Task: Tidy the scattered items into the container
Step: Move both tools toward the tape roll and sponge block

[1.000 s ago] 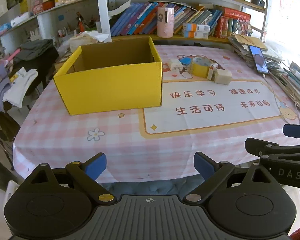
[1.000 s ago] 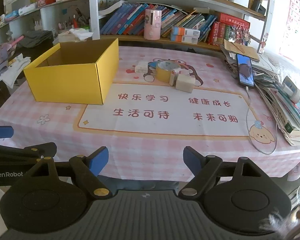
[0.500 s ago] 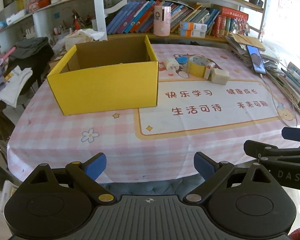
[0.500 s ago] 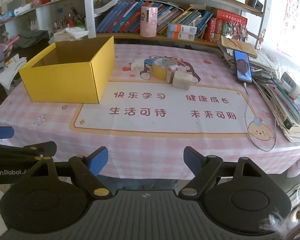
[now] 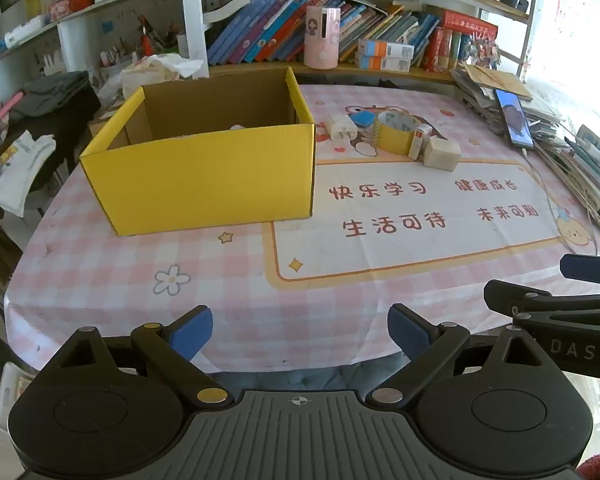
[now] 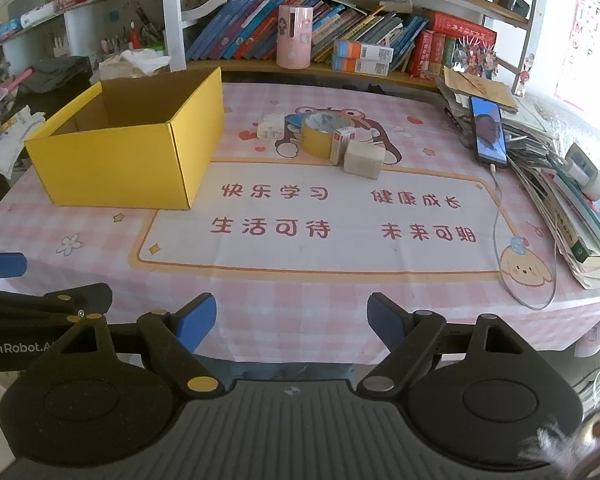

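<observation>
An open yellow cardboard box (image 5: 204, 176) (image 6: 128, 160) stands on the left of the pink checked table. Beyond it to the right lie a white charger plug (image 5: 340, 126) (image 6: 271, 131), a blue flat item (image 5: 363, 119), a yellow tape roll (image 5: 396, 133) (image 6: 325, 133), a small white and red carton (image 5: 419, 142) (image 6: 342, 144) and a beige block (image 5: 442, 154) (image 6: 364, 160). My left gripper (image 5: 300, 332) and right gripper (image 6: 292, 320) are both open and empty, over the table's near edge, far from the items. A pale thing barely shows inside the box.
A phone (image 6: 489, 130) on a cable lies on stacked books and papers (image 6: 572, 200) along the right edge. A bookshelf with a pink cylinder (image 6: 294, 36) stands behind the table. Clothes (image 5: 20, 152) hang at the left.
Both grippers have drawn slightly nearer to the table, so the box and items look a bit larger. Both jaws stay open; nothing on the table has moved.
</observation>
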`<state>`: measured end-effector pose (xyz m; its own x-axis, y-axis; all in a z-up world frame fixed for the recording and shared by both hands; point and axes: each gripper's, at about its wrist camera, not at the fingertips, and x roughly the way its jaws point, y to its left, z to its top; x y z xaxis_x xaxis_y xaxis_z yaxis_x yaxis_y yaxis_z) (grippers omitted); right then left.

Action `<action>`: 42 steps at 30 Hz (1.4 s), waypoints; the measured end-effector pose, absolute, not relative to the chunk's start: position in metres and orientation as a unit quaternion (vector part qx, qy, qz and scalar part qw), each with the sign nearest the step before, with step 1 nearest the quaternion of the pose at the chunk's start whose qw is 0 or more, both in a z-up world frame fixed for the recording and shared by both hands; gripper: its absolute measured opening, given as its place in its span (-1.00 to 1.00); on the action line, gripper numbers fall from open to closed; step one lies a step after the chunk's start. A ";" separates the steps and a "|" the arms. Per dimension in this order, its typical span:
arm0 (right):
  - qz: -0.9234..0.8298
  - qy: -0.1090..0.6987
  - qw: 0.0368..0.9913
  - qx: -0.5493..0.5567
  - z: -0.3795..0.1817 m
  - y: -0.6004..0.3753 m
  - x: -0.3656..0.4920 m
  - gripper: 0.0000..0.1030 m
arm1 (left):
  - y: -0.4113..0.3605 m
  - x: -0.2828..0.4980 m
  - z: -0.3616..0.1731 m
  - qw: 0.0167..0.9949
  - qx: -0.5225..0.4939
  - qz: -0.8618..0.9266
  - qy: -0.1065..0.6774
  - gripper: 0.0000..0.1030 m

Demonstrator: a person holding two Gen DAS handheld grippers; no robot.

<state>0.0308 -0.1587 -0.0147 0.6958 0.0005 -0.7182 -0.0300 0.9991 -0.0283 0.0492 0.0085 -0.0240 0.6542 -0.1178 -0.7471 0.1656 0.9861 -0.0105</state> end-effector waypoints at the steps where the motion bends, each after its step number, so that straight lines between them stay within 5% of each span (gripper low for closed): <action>1: 0.008 0.390 0.921 -0.020 -0.015 -0.158 0.032 0.60 | 0.008 0.051 -0.024 0.909 0.028 -0.078 0.409 0.87; 42: -0.019 0.383 0.923 -0.020 -0.009 -0.248 0.140 0.44 | -0.082 0.150 -0.017 0.913 0.018 -0.155 0.377 0.86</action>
<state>0.1401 -0.2476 -0.0093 0.7054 -0.0507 -0.7070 0.0199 0.9985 -0.0518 0.1503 -0.0825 -0.0168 0.6679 -0.2697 -0.6937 0.2974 0.9511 -0.0834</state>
